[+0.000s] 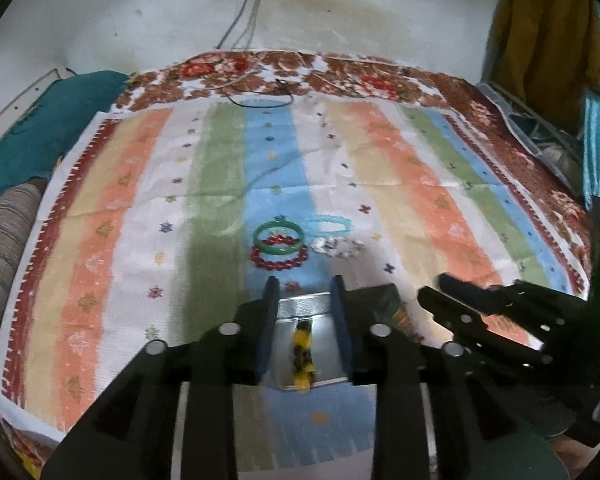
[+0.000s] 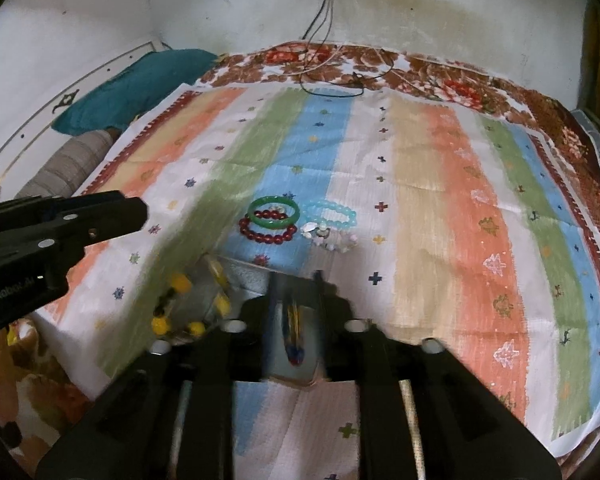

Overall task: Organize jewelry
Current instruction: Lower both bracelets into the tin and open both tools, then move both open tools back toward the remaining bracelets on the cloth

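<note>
A green bangle (image 1: 279, 236) (image 2: 274, 213) lies on a red bead bracelet (image 1: 278, 259) (image 2: 266, 232) on the striped cloth. A light blue bead bracelet (image 1: 327, 225) (image 2: 334, 212) and a pale white bracelet (image 1: 338, 246) (image 2: 332, 238) lie just right of them. A shiny metal box (image 1: 304, 332) (image 2: 204, 292) holds a yellow and black bead bracelet (image 1: 303, 354) (image 2: 172, 304). My left gripper (image 1: 306, 292) is open, its fingers on either side of the box. My right gripper (image 2: 296, 280) looks narrowly open over the box's lid, which shows a coloured pattern (image 2: 294, 332).
The striped cloth (image 1: 420, 200) covers a floral bedspread (image 1: 520, 152). A teal pillow (image 1: 40, 128) and a striped bolster (image 1: 0, 248) lie at the left. Cables (image 1: 260, 96) hang from a wall socket onto the bed's far edge. Clothes (image 1: 548, 40) hang at the right.
</note>
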Motion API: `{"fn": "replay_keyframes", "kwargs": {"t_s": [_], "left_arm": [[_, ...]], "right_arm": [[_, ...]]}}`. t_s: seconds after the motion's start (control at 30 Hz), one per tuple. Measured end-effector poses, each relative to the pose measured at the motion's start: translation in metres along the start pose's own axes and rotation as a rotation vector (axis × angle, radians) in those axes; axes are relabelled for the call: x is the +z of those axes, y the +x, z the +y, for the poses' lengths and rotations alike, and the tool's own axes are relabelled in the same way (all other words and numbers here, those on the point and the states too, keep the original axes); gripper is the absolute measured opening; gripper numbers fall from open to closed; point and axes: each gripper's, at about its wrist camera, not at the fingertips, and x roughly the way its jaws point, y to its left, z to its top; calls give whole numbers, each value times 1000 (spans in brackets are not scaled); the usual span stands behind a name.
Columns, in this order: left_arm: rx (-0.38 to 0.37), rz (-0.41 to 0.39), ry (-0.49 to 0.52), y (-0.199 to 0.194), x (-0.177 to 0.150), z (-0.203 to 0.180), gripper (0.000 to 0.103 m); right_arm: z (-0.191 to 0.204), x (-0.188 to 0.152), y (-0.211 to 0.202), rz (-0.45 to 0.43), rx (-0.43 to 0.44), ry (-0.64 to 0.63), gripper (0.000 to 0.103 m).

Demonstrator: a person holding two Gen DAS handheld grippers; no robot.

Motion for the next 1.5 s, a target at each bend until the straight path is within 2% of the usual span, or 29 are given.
{"fn": "replay_keyframes", "kwargs": {"t_s": [0.23, 0.4, 0.6, 0.67, 0.83, 0.97, 1.23, 1.5], "left_arm": [[28, 19, -65, 11, 8, 18, 48], [45, 34, -83, 22, 16, 22, 58], [71, 53, -66, 34, 22, 21, 64], [81, 57, -58, 38, 24, 21, 66], [114, 88, -50, 52, 30, 27, 72], [124, 122, -71, 66, 33, 35, 73], [126, 124, -101, 83, 45, 47, 80], [132, 157, -109, 107, 50, 50, 81]], "right_arm": [[-17, 8, 8, 14, -21, 43, 45], [-24, 17, 13, 16, -23, 60, 54], [-28, 24, 21, 27, -29, 68, 63], [-30, 26, 23, 28, -32, 71, 69], [-32, 32, 32, 44, -36, 80, 73], [-36, 37, 44, 67, -37, 84, 78], [-42, 45, 59, 83, -46, 95, 83], [-48, 53, 78, 109, -65, 97, 83]]}}
